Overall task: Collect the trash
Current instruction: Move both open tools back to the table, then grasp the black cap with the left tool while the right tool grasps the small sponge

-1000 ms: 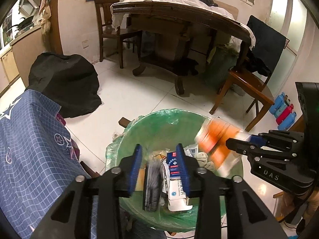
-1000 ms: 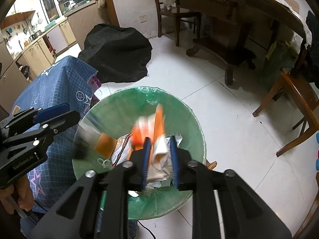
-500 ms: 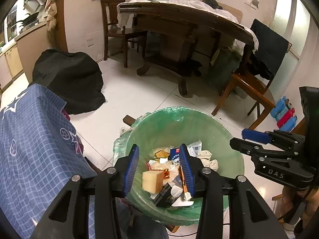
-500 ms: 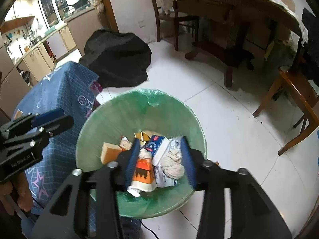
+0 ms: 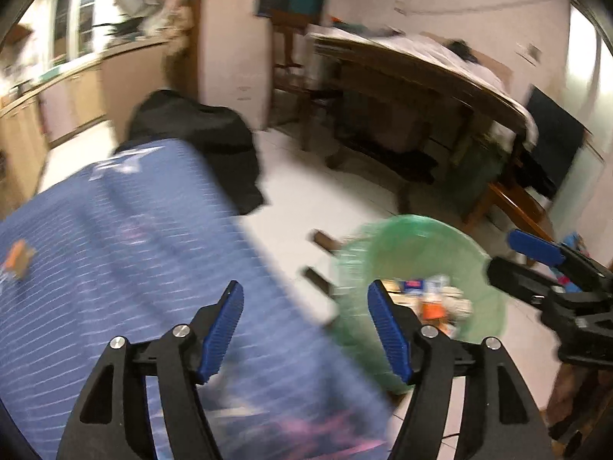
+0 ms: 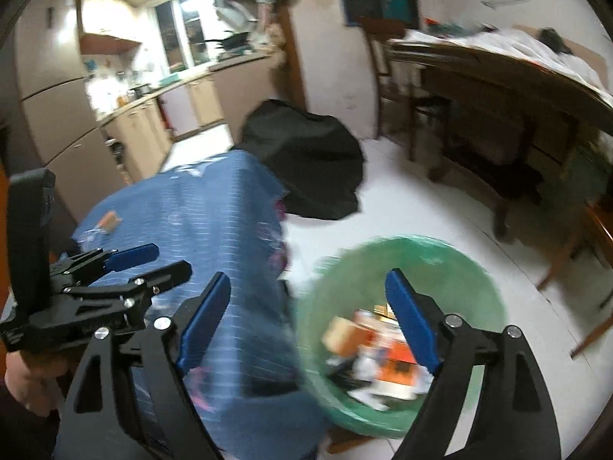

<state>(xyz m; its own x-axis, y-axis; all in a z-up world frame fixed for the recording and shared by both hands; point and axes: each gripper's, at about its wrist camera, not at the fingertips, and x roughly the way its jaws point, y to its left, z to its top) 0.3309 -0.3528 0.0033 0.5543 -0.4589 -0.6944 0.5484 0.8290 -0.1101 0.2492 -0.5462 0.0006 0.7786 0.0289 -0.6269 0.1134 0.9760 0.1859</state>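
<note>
both views smeared by motion blur. left wrist view, left to right: blue gridded cloth point(image 5: 126, 253) fills the lower left; on it, near its left edge, a small orange-brown scrap point(image 5: 17, 260), too blurred to identify. behind the cloth's far corner sits a black heap point(image 5: 199, 142) on the white floor. my left gripper point(image 5: 304, 329) has its jaws well apart, having just been opening, with nothing between the blue pads; it hangs over the cloth's right edge. right of it stands the green-lined trash bin point(image 5: 413, 237) on the floor, with the trash point(image 5: 433, 299) lying in its bottom: an orange piece, a blue-and-white packet, pale crumpled bits. my right gripper point(image 5: 536, 260) enters from the right edge, beside the bin's rim. behind, a dark wooden table point(image 5: 413, 65) draped with white cloth. right wrist view, left to right: a hand at the lower left edge grips the left gripper's point(image 6: 153, 260) handle, over the blue cloth; the scrap point(image 6: 109, 222) lies toward the cloth's left edge. my right gripper point(image 6: 306, 314) has also just been opening; its jaws stand wide and empty, straddling the bin's point(image 6: 452, 257) left rim. the trash point(image 6: 387, 360) rests inside the bin, an orange-and-white carton and a tan block among it, clear of both pads.
</note>
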